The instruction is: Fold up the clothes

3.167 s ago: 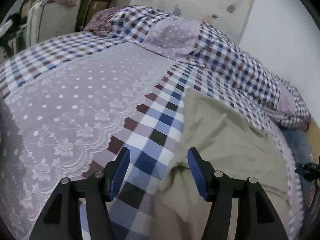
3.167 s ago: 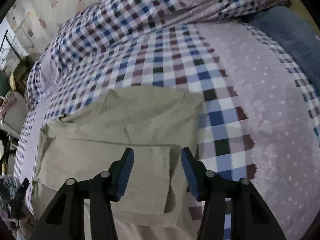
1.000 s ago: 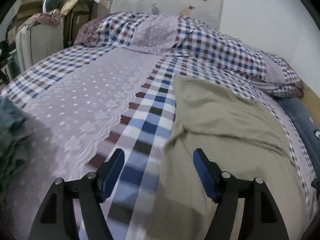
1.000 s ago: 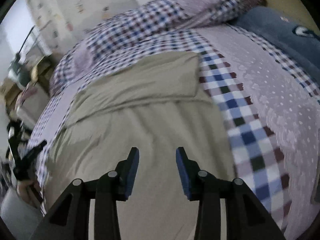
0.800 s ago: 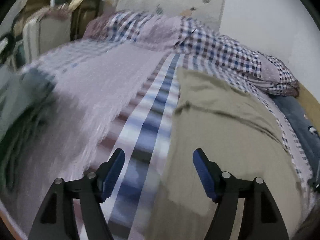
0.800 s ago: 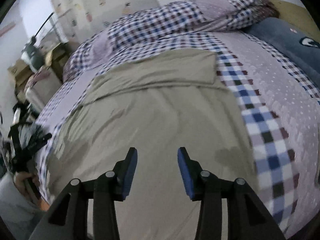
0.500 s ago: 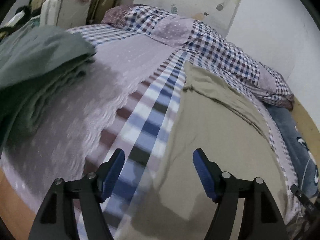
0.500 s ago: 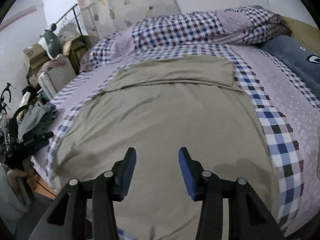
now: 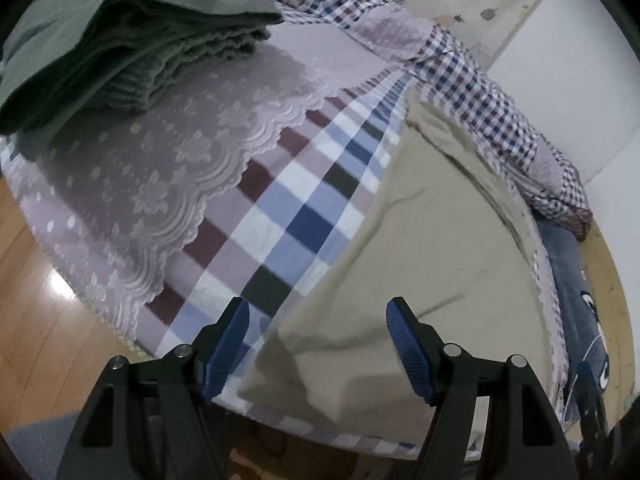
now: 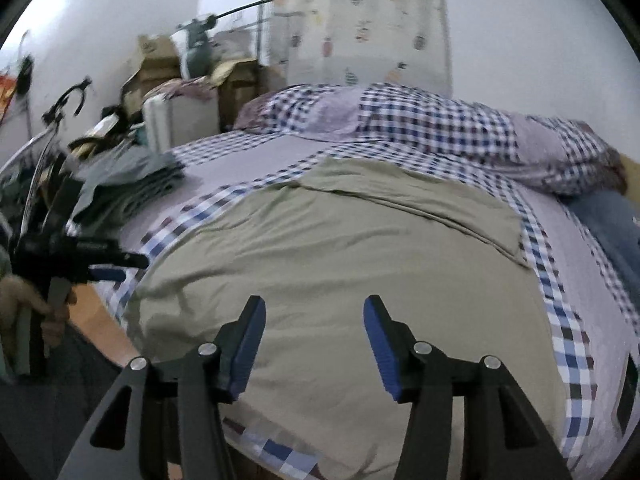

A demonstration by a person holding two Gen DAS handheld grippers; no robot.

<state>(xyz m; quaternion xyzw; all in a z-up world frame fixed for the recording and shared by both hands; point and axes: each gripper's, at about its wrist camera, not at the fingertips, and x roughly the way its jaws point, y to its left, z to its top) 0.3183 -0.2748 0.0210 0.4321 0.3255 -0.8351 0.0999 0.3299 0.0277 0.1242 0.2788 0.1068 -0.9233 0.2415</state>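
Both tools are wide open and hold nothing. My left tool (image 9: 318, 344) hangs over the near left corner of the khaki cloth (image 9: 420, 248), and my right tool (image 10: 314, 340) hangs over the near edge of the same cloth, more to the middle.

The khaki cloth lies spread out on the bed (image 9: 280, 216), reaching from the near edge of the bed up toward the checked pillows (image 10: 420, 124). Its far end looks already turned over on itself. Its near edge hangs a little past the bed's front edge.

I think the step now is to grab the two near corners. To do it well, I should bring each tool down on a corner so one finger slides under the hem and one stays on top. I must pinch only the cloth, not the checked sheet under it. Both corners should lift together, so the fold comes out straight.

There is lots of open room up the bed for carrying the near edge forward. On the left side of the bed sits a pile of folded green clothes (image 9: 132, 32), well apart from the cloth. On the right edge lies a blue blanket (image 10: 616, 224), just beside the checked strip. Past the front edge is only the wood floor (image 9: 36, 300), so I should not pull back.
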